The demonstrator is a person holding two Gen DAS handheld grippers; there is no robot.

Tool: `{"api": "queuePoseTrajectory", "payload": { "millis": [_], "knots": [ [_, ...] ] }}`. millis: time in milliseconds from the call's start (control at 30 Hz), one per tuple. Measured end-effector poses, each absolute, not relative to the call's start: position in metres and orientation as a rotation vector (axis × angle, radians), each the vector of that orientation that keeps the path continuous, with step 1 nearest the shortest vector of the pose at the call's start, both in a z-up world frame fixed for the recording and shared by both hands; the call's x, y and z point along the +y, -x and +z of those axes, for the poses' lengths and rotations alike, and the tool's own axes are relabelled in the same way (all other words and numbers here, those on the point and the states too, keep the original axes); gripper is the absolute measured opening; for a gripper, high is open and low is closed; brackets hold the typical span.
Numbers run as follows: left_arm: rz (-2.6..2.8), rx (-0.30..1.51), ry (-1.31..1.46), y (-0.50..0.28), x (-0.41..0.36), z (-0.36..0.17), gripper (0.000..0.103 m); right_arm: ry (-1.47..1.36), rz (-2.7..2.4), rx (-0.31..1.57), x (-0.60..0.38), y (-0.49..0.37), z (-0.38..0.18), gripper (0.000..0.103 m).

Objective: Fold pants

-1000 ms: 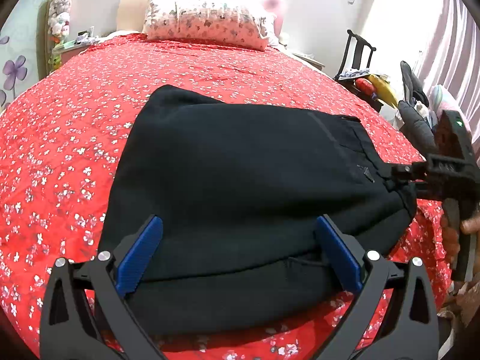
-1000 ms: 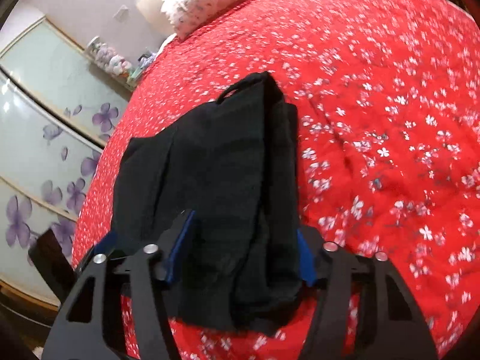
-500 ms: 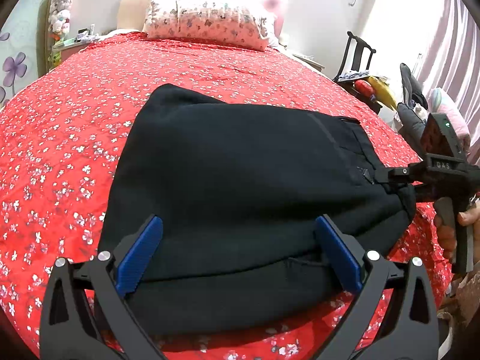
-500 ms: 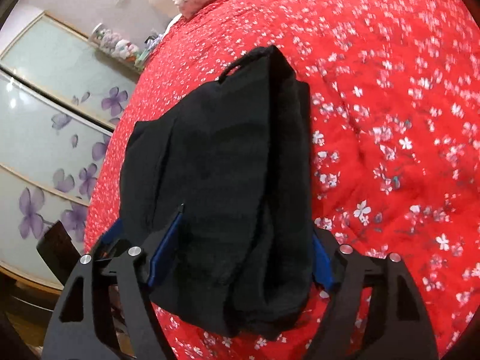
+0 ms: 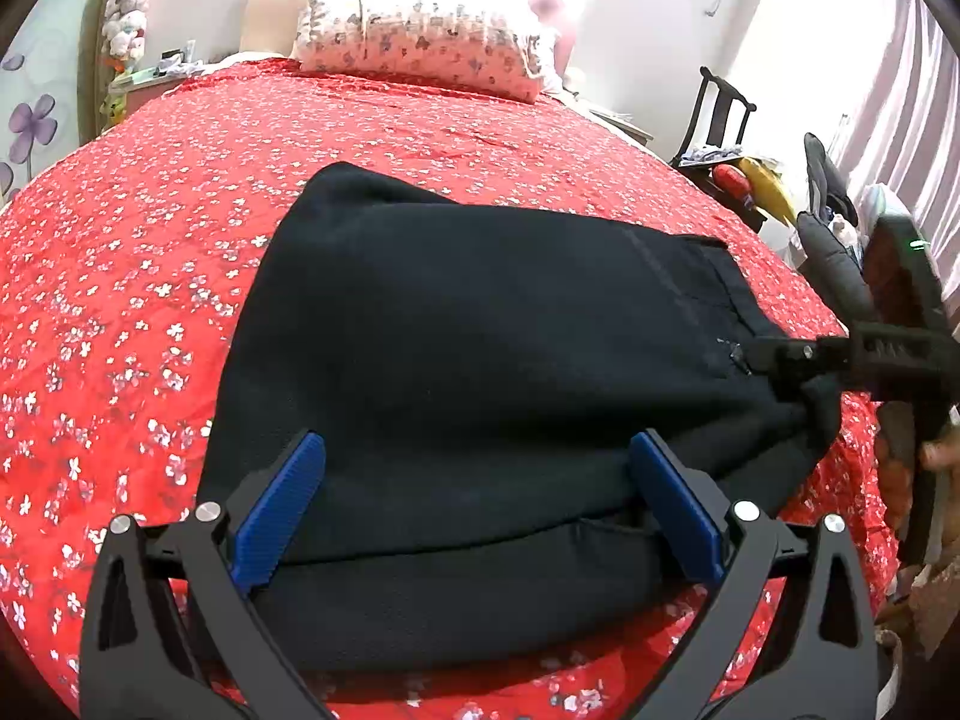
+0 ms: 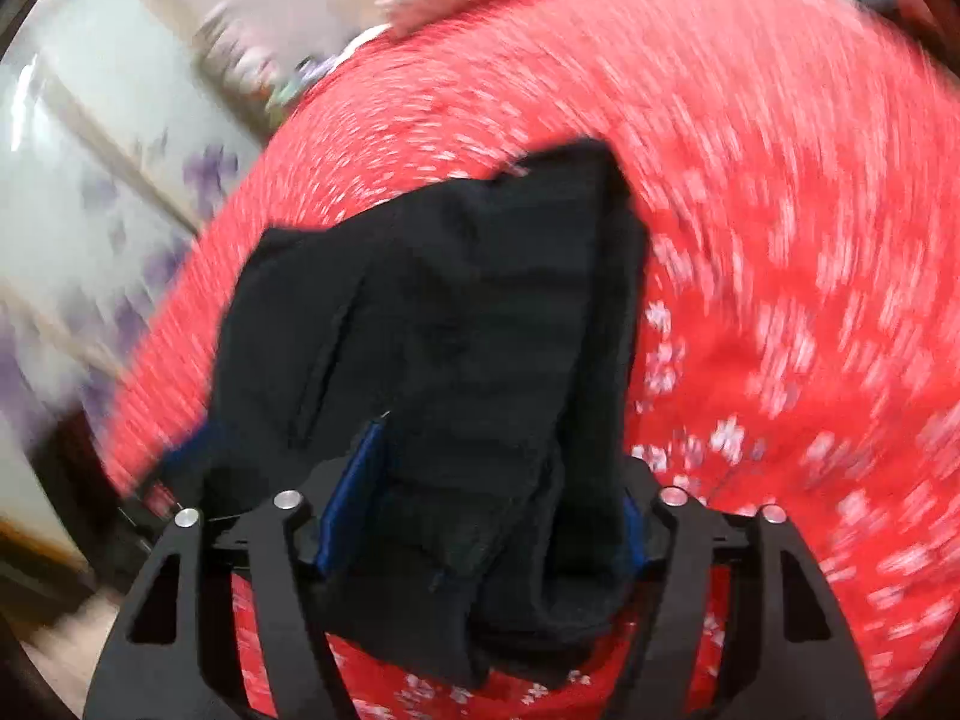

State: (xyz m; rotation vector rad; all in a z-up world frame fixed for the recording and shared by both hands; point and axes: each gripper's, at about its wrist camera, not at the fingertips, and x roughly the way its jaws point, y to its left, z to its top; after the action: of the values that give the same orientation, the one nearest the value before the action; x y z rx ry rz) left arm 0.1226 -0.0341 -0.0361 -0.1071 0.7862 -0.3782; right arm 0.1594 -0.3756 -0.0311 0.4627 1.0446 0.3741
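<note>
Black pants (image 5: 492, 360), thick knit-looking fabric, are laid folded into a bundle on the red floral bedspread (image 5: 150, 300), near the bed's front edge. In the left wrist view the left gripper (image 5: 477, 504) is seen spread wide around the near folded edge at 6 o'clock; whether its blue pads (image 5: 279, 504) press the cloth cannot be told, so it is read as released. At 3 o'clock the right gripper (image 5: 780, 360) is seen at the bundle's right end. In the blurred right wrist view the right gripper (image 6: 480, 510) has several layers bunched between its pads (image 6: 354, 492); it is judged clenched on the pants, though blur limits certainty.

Handling, as judged: soft, limp, moderately heavy for cloth, not fragile, not slippery. Layers are likely to sag and slide apart if lifted by one end. Hold is best taken at the stacked edges, all layers pinched together, both ends supported.

A floral pillow (image 5: 420, 48) is seen at 12 o'clock.
</note>
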Motion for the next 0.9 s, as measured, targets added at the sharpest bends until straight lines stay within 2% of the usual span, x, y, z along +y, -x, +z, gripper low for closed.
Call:
{"api": "queuePoseTrajectory", "payload": {
  "millis": [67,100,200,267,333,433,700,900],
  "knots": [
    [-0.379,0.786,0.109,-0.122,-0.034,-0.036,0.101,-0.565,0.398,1.061,-0.384,-0.164,-0.042,0.07],
    [-0.379,0.785,0.11,-0.122,-0.034,-0.036,0.101,-0.536,0.391,1.044,-0.379,-0.162,-0.038,0.066],
    [-0.378,0.786,0.117,-0.122,-0.034,-0.036,0.101,-0.218,0.343,0.929,-0.34,-0.144,-0.01,0.064],
    [-0.376,0.787,0.121,-0.122,-0.033,-0.037,0.101,-0.114,0.317,0.891,-0.326,-0.139,-0.003,0.064],
    [-0.377,0.786,0.12,-0.122,-0.033,-0.037,0.101,-0.145,0.319,0.894,-0.33,-0.142,-0.007,0.064],
    [-0.395,0.778,0.146,-0.119,-0.028,-0.033,0.101,-0.26,0.334,0.886,-0.345,-0.143,-0.009,0.057],
    [-0.38,0.747,0.265,-0.102,0.009,-0.019,0.101,0.358,0.186,0.655,-0.253,-0.101,0.011,0.056],
    [-0.31,0.749,0.344,-0.115,0.049,-0.006,0.101,0.426,0.142,0.626,-0.248,-0.095,0.003,0.054]
  ]
}}
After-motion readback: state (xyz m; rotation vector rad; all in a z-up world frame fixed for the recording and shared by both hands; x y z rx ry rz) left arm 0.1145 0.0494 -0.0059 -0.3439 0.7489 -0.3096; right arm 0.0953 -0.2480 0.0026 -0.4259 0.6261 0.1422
